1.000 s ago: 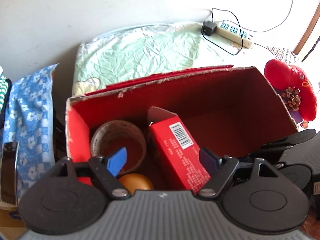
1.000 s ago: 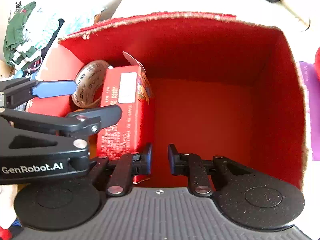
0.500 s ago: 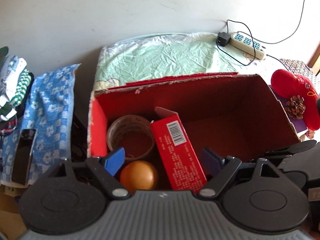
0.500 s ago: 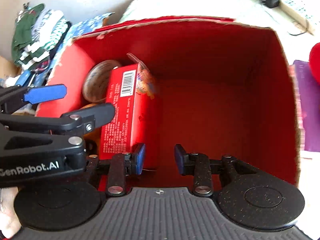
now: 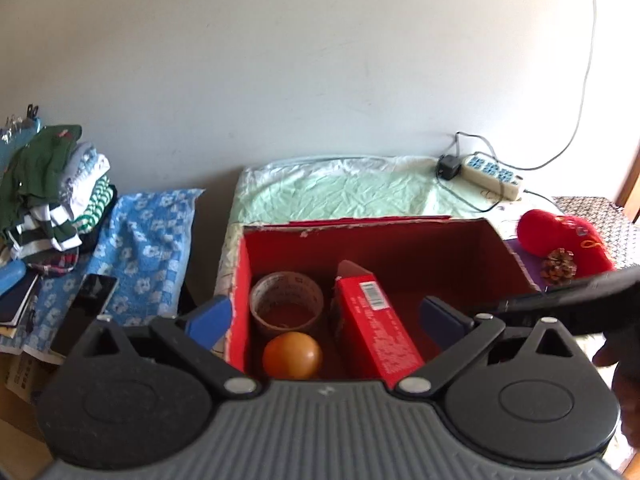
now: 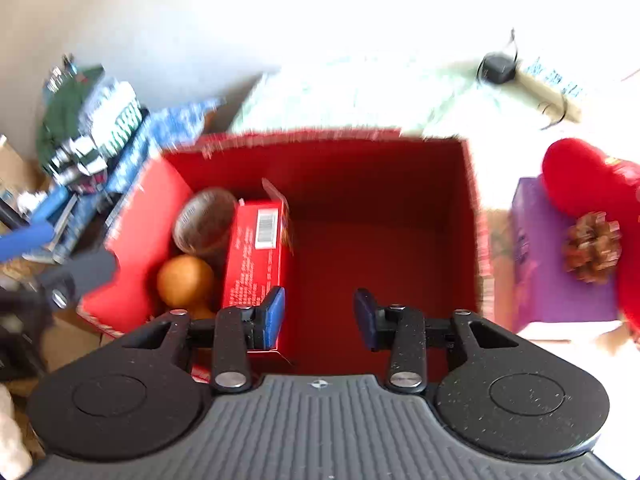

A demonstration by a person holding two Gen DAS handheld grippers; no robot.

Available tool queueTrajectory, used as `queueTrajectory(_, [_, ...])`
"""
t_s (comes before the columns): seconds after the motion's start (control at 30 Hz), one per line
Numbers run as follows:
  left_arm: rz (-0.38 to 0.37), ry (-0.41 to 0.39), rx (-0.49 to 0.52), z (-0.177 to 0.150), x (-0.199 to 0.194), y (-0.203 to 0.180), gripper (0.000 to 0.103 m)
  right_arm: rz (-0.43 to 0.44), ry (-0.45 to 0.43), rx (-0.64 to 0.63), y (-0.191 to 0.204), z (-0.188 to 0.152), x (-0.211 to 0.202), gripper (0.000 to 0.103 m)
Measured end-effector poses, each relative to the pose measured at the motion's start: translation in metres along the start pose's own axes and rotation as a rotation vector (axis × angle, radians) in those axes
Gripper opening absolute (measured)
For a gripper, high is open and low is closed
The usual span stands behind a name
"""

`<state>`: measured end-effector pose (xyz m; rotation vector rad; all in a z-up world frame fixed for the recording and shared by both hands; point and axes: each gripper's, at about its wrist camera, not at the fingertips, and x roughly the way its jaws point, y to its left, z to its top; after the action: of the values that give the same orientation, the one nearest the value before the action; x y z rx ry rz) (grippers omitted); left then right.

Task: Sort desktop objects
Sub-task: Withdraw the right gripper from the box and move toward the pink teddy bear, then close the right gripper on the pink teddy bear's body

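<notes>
- Left wrist view: the left gripper [image 5: 326, 318] hangs above the near edge of the red box [image 5: 239, 280], its jaws spread wide and holding nothing; one blue pad sits outside the box's left wall, the other over its inside.
- Between those jaws and below them lie an orange [image 5: 292, 355], a red carton [image 5: 376, 334] and a roll of tape [image 5: 286, 307], all in the left part of the box.
- A barcode label shows on the carton's top face; the small print along its side and the print on the tape are too fine to read.
- Right wrist view: the right gripper [image 6: 320, 317] is over the near part of the box, jaws parted and empty; its left pad overlaps the carton's near end, and I cannot tell whether they touch.
- Right of the box, a pine cone [image 6: 592, 246] rests on a purple box [image 6: 560, 292] against a red plush toy [image 6: 588, 176].
- Farther back, a power strip [image 5: 490, 174] lies on the pale green cloth [image 5: 340, 192] covering the surface.
</notes>
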<state>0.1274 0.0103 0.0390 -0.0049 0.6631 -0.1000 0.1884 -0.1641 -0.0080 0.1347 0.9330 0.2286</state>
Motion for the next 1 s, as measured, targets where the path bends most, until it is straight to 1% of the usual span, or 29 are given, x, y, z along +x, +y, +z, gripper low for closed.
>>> queueTrajectory(0.13, [-0.064,-0.064,-0.023,-0.022,-0.026,-0.02,0.102,0.024,-0.113,-0.001,-0.01,-0.006,-0.05,0.056])
queueTrajectory(0.2, [-0.101,-0.072,-0.05,-0.036,-0.032,-0.032,0.102,0.033,-0.168,-0.004,-0.018,-0.014,-0.072,0.059])
queueTrajectory(0.23, [-0.116,-0.062,-0.064,-0.043,-0.032,-0.038,0.102,0.041,-0.19,-0.003,-0.023,-0.02,-0.081,0.062])
queueTrajectory(0.27, [-0.127,-0.035,-0.075,-0.049,-0.029,-0.045,0.102,0.049,-0.204,0.0,-0.029,-0.025,-0.088,0.065])
queueTrajectory(0.3, [-0.137,-0.003,-0.084,-0.056,-0.024,-0.051,0.102,0.052,-0.207,0.005,-0.035,-0.031,-0.092,0.067])
queueTrajectory(0.37, [-0.147,0.077,-0.08,-0.069,-0.012,-0.066,0.102,0.051,-0.191,0.012,-0.046,-0.042,-0.095,0.067])
queueTrajectory(0.43, [-0.161,0.134,-0.073,-0.08,-0.004,-0.079,0.102,0.05,-0.158,0.012,-0.056,-0.055,-0.093,0.068])
queueTrajectory(0.5, [-0.174,0.186,-0.064,-0.09,0.004,-0.093,0.102,0.045,-0.118,0.025,-0.068,-0.067,-0.086,0.071])
queueTrajectory(0.53, [-0.178,0.203,-0.056,-0.094,0.008,-0.1,0.102,0.043,-0.094,0.038,-0.074,-0.073,-0.08,0.073])
queueTrajectory(0.7, [-0.198,0.272,-0.023,-0.108,0.027,-0.131,0.102,0.037,0.04,0.128,-0.102,-0.096,-0.044,0.071])
queueTrajectory(0.8, [-0.223,0.338,-0.033,-0.116,0.04,-0.141,0.102,0.034,0.111,0.177,-0.117,-0.108,-0.025,0.07])
queueTrajectory(0.9, [-0.23,0.4,-0.063,-0.125,0.054,-0.144,0.1,0.029,0.123,0.185,-0.12,-0.111,-0.017,0.07])
queueTrajectory(1.0, [-0.228,0.435,-0.084,-0.131,0.061,-0.146,0.099,0.027,0.131,0.186,-0.118,-0.115,-0.007,0.07])
